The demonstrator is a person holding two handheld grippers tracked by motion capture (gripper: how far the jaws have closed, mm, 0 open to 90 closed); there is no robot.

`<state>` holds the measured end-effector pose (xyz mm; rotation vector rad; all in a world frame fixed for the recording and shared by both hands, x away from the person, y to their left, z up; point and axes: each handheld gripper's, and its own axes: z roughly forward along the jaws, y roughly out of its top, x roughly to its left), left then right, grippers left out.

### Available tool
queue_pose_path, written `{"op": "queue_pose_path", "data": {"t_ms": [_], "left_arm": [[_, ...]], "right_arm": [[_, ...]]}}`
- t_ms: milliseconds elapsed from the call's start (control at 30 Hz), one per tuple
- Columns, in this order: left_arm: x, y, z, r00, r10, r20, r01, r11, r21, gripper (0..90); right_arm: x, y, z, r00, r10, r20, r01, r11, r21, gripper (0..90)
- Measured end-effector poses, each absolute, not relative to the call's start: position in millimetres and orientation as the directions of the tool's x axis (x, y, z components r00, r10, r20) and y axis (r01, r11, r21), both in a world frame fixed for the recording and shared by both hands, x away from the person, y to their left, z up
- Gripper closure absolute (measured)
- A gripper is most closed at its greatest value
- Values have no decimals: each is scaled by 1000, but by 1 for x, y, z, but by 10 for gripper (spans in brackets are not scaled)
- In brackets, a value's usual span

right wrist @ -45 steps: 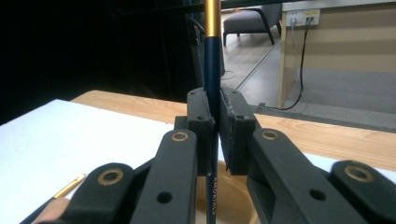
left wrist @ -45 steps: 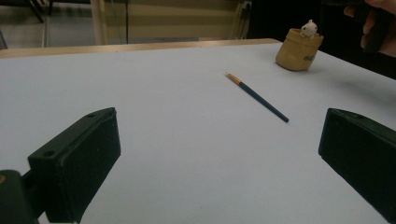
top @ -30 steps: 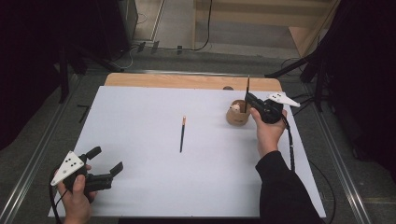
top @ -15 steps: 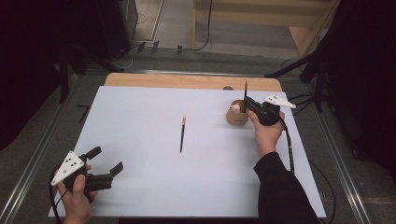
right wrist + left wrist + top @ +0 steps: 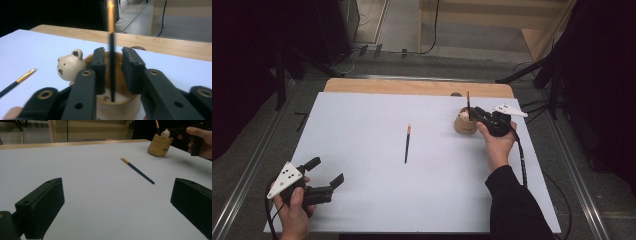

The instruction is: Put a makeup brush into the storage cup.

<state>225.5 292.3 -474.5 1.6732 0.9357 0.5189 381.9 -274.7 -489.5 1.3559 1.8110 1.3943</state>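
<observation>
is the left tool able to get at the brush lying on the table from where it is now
Probably yes. The left tool is open and holds nothing, and the bare white table lies between it and the brush. The cup and the right tool sit well off to the side.

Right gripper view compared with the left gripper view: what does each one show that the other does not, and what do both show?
Right gripper view alone: the right gripper over the wooden holder, its jaws slightly apart around an upright brush whose tip is down inside the holder, apparently not clamped.

Left gripper view alone: the left gripper, its jaws wide apart with nothing between them, low over the white table cover, and the person's right hand beside the holder.

Both: the holder with its small bear figure, the upright brush, and the second brush lying flat on the cover.
</observation>
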Motion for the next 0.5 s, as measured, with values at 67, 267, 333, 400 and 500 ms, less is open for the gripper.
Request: {"op": "queue_pose_path", "data": {"t_ms": [67,267,333,400,500], "left_arm": [[225,292,-474,593,796,-123,318,-91,944,0],[225,292,-474,592,796,-121,317,-92,944,0],[225,291,-474,593,797,-120,318,-94,944,0],[225,291,-474,594,795,-118,317,-97,943,0],[225,290,-475,594,796,-118,317,-97,944,0]], "right_arm": [[380,-275,-489,-389,902,185,418,-6,908,689],[370,-282,-483,-369,910,189,427,-14,904,606],[366,-285,-482,-366,907,206,436,-29,899,560],[361,-288,-481,-359,910,208,443,-31,896,515],[353,-291,-478,-353,913,204,450,-26,893,444]]}}
